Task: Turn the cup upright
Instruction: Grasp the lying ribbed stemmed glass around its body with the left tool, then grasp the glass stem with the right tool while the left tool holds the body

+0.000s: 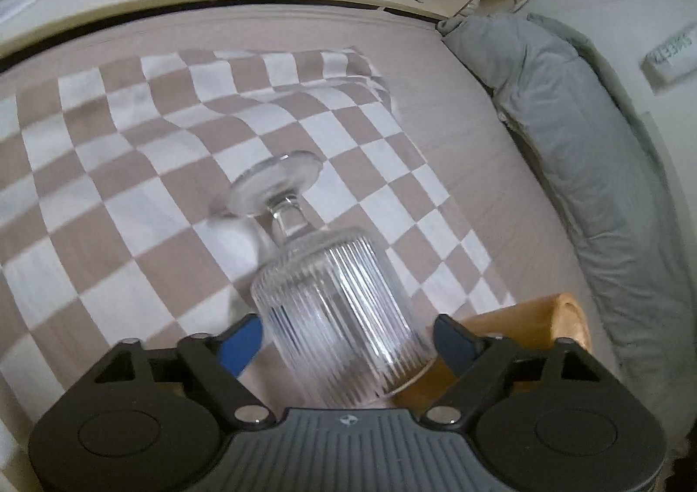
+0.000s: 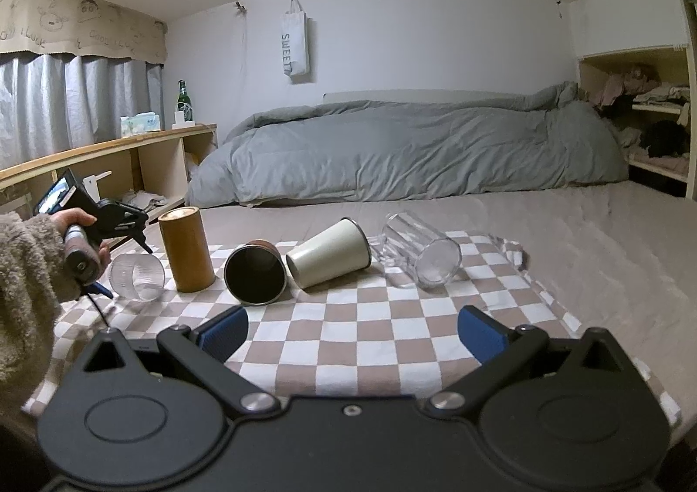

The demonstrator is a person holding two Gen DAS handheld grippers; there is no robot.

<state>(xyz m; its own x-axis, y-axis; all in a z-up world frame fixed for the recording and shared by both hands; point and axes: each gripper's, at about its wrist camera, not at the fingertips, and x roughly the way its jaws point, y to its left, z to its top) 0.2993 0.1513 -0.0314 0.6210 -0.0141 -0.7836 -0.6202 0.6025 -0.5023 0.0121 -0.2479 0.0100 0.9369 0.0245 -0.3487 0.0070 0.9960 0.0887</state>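
Between your left gripper's [image 1: 348, 344] spread jaws lies the ribbed glass cup [image 1: 335, 309] on its side, foot pointing away; whether the blue pads touch it is hard to tell, and its rim is cut off by the gripper body. Just right sits a wooden cylinder [image 1: 536, 317]. Your right gripper [image 2: 353, 330] hangs released over the checkered cloth [image 2: 370, 330].
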